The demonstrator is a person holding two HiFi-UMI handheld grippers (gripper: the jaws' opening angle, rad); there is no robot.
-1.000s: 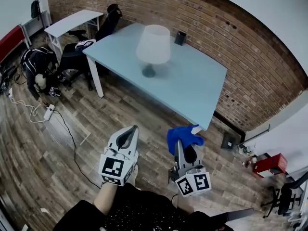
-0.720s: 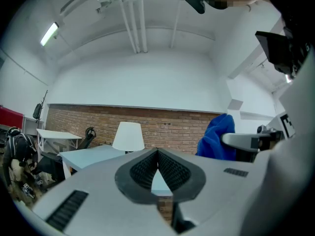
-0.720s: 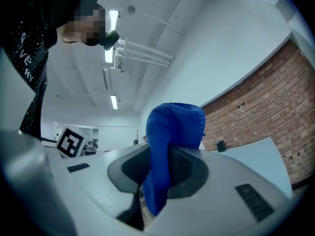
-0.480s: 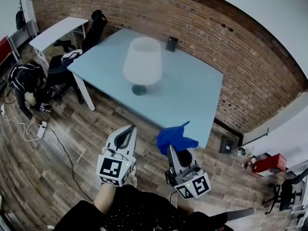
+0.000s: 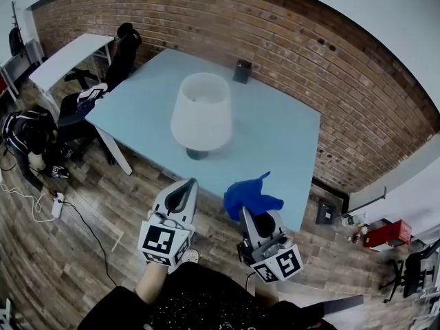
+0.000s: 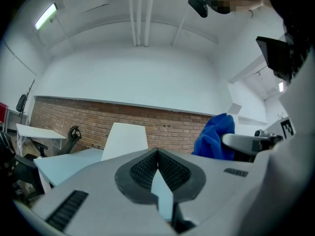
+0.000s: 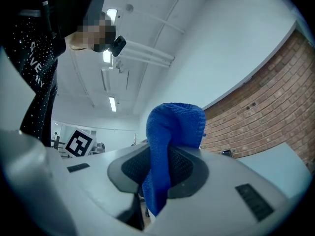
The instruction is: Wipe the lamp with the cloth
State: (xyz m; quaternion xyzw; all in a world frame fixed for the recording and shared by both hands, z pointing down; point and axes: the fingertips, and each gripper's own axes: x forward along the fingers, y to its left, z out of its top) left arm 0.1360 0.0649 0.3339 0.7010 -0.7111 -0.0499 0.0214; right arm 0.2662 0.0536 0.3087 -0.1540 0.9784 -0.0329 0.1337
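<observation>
Blue cloth pinched in the right gripper, at the desk's near edge.
Left gripper fingers closed, empty; white lamp stands farther on the desk.

I hold both grippers low in front of my body, side by side, pointing forward. My left hand-held gripper has its jaws together with nothing between them. My right hand-held gripper is clamped on the blue cloth and seems tilted slightly leftward.
</observation>
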